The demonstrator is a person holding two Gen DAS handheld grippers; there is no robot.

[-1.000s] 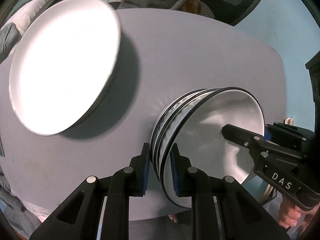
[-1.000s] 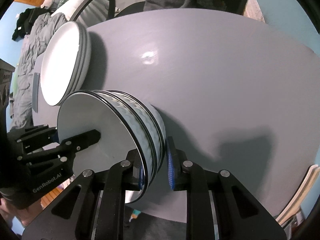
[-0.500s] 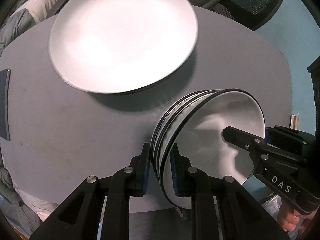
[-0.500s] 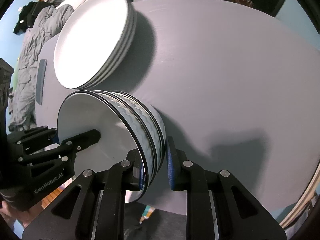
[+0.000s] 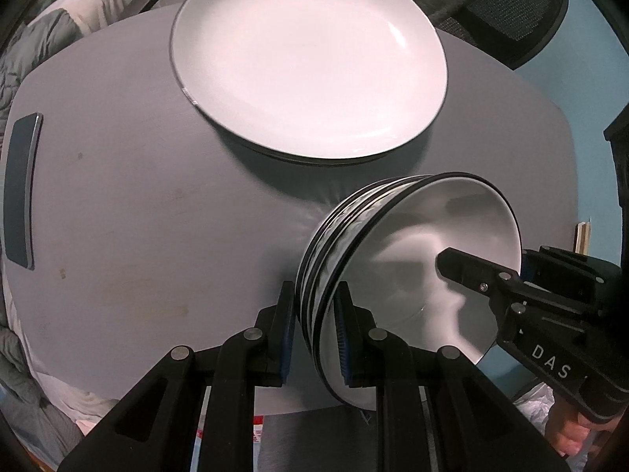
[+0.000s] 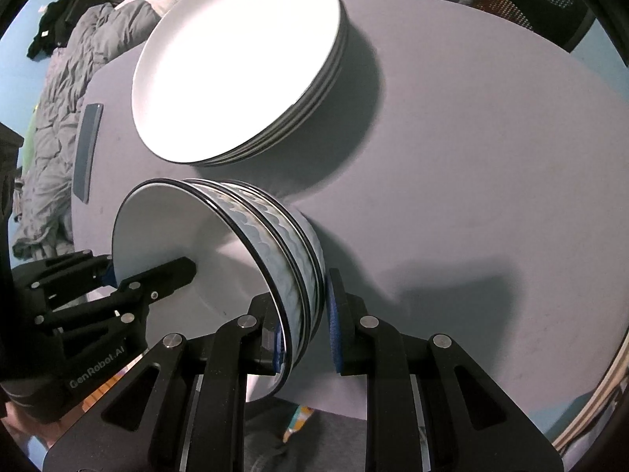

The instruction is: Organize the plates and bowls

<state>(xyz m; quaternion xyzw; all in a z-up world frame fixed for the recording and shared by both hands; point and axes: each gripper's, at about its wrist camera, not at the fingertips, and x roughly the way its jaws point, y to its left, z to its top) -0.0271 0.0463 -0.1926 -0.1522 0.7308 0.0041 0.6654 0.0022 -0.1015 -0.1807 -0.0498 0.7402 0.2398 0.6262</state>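
A stack of nested bowls [image 5: 409, 275], white inside with blue wave-patterned walls and dark rims, is held at two opposite points of its rim. In the left wrist view, the rims are pinched between the pads of the left gripper [image 5: 314, 334], one finger outside the wall and one inside the top bowl. In the right wrist view, the far side of the bowl stack [image 6: 220, 259] is pinched likewise by the right gripper [image 6: 304, 326]. Beyond the fingertips of both grippers, a stack of white plates [image 6: 240, 59] is seen on the grey table [image 6: 471, 157], near the bowls but apart from them. A dark flat object [image 5: 19, 188] lies well off to the left of the left fingers.
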